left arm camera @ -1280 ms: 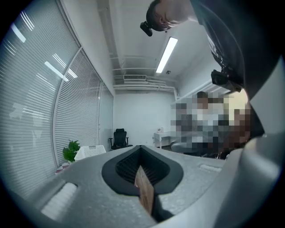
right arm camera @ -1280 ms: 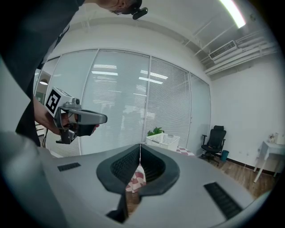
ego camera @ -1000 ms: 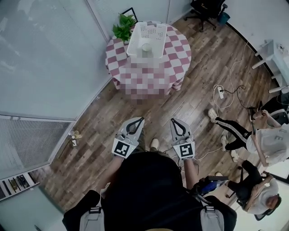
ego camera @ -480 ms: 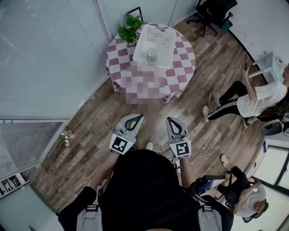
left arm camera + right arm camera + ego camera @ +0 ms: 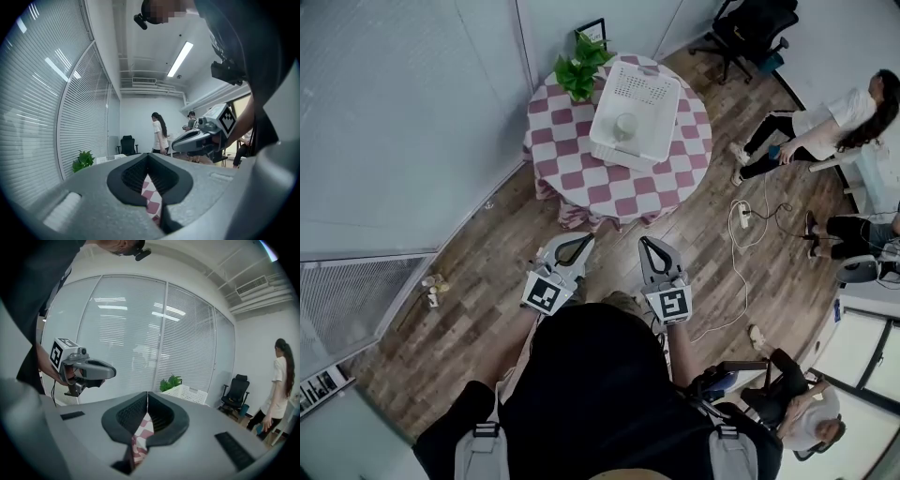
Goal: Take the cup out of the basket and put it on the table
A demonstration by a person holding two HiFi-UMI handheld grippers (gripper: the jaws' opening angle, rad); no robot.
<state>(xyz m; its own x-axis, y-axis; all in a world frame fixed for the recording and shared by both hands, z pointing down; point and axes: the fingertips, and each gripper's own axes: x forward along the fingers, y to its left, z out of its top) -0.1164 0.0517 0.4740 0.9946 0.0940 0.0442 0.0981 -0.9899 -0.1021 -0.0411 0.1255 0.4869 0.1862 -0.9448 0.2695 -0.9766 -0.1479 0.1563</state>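
The cup (image 5: 625,124) could be knocked over in the far basket (image 5: 610,150) if the left gripper (image 5: 581,241) and right gripper (image 5: 646,243) (both closed, empty) are not opened.

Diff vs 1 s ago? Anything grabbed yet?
The person has stepped toward the round table. In the head view it and the basket now sit a little nearer the tongs. Nothing was gripped or released. Unchanged: left tongs and right tongs are shut and empty, and the cup is in the basket.

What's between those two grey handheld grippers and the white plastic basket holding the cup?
Head view: bare brown wooden floor, then the near side of the red-and-white checked tablecloth.
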